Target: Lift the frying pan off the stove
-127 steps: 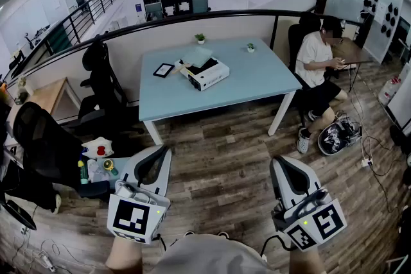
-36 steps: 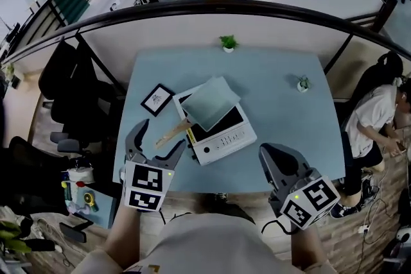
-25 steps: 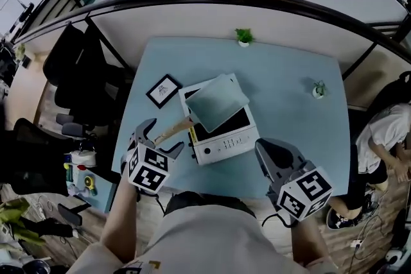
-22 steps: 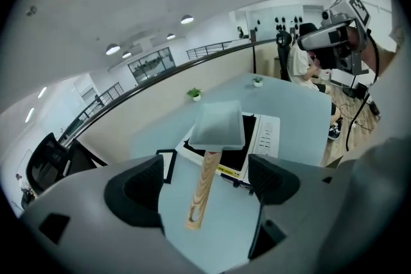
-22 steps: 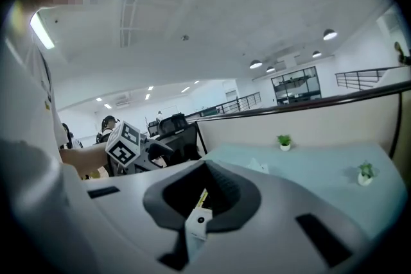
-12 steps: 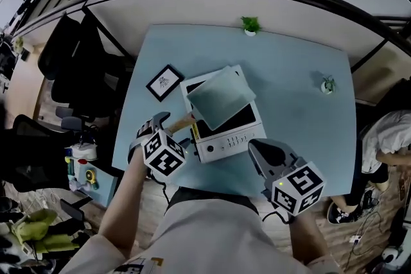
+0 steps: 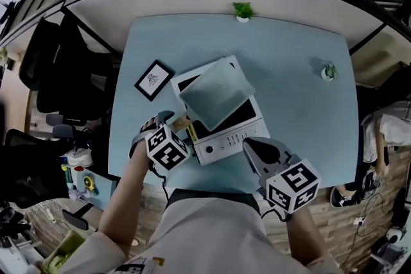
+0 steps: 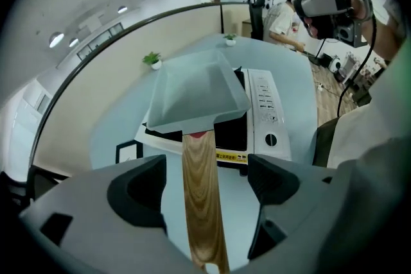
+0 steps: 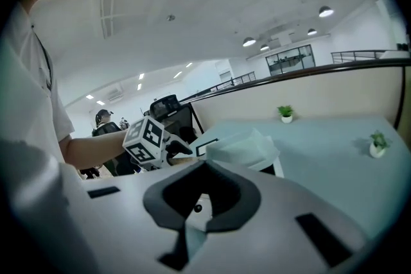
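A pale green square frying pan [image 7: 215, 99] sits on a white stove [image 7: 232, 142] on the light blue table [image 7: 295, 106]. Its wooden handle [image 7: 182, 122] points toward the table's front left. My left gripper [image 7: 170, 126] is open, and the handle [image 8: 202, 196] runs between its jaws without touching either pad. In the left gripper view the pan [image 8: 192, 96] lies straight ahead over the stove [image 8: 266, 119]. My right gripper [image 7: 257, 145] is shut on nothing, hovering at the stove's front right corner. The right gripper view shows the pan [image 9: 241, 147] and the left gripper [image 9: 173, 149] beyond its own jaws [image 9: 204, 199].
A small black picture frame [image 7: 153, 79] lies left of the stove. Two tiny potted plants [image 7: 243, 9] [image 7: 329, 70] stand at the table's far and right edges. Black office chairs [image 7: 58, 67] crowd the left side. A seated person [image 7: 388, 131] is at the far right.
I have walked up to the table. My left gripper moved forward until its open jaws straddle the pan handle. The right gripper stayed shut and drifted closer to the stove's front.
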Demonstrator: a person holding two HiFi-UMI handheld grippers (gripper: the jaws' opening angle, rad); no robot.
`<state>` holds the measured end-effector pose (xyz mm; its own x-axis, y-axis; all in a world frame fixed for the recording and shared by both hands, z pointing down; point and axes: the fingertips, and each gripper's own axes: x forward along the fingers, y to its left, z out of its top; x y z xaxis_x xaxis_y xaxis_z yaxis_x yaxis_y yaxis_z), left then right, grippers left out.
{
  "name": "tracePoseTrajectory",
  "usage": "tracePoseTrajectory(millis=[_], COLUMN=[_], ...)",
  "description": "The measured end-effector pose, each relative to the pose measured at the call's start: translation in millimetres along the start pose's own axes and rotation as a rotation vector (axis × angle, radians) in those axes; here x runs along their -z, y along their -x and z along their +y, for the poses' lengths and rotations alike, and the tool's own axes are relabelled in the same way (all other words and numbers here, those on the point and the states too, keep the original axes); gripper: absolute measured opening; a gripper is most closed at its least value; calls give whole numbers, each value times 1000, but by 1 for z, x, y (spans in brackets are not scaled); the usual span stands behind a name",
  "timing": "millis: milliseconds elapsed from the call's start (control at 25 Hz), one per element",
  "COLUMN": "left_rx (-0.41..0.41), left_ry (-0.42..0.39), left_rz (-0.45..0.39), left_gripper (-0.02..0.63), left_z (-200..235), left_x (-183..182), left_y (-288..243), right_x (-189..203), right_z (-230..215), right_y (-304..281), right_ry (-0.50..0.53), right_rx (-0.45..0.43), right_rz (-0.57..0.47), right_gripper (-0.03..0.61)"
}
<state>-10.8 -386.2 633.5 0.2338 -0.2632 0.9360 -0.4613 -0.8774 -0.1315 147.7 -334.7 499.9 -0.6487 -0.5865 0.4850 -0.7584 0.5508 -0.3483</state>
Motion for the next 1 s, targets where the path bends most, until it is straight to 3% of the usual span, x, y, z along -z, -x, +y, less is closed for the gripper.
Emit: tracePoseTrajectory(millis=[240, 360, 440, 520, 640, 720, 1000], left_rx=[65, 88, 93, 82, 71, 56, 62], left_ry=[-57, -33, -9, 14, 45, 65, 135], left_rz=[66, 77, 86, 88, 73, 61, 46], left_gripper=[397, 392, 328, 198, 182, 137, 133], left_z=[-3, -5, -4, -1, 2, 4, -10], left_x=[8, 9, 10, 11, 11, 11, 23], left_y=[-28, -35, -37, -37, -35, -33, -18], right_x=[23, 40, 47, 52, 52, 45, 25], right_z=[-12, -19, -21, -21, -22, -21, -5], right_y=[-20, -25, -28, -29, -27, -24, -13], right_ry=[-28, -46, -58, -65, -72, -85, -58], right_rx=[22, 41, 46, 47, 71, 83, 83], right_rz=[27, 57, 71, 79, 56, 23, 3], right_gripper=[3, 3, 3, 3, 3, 3, 3])
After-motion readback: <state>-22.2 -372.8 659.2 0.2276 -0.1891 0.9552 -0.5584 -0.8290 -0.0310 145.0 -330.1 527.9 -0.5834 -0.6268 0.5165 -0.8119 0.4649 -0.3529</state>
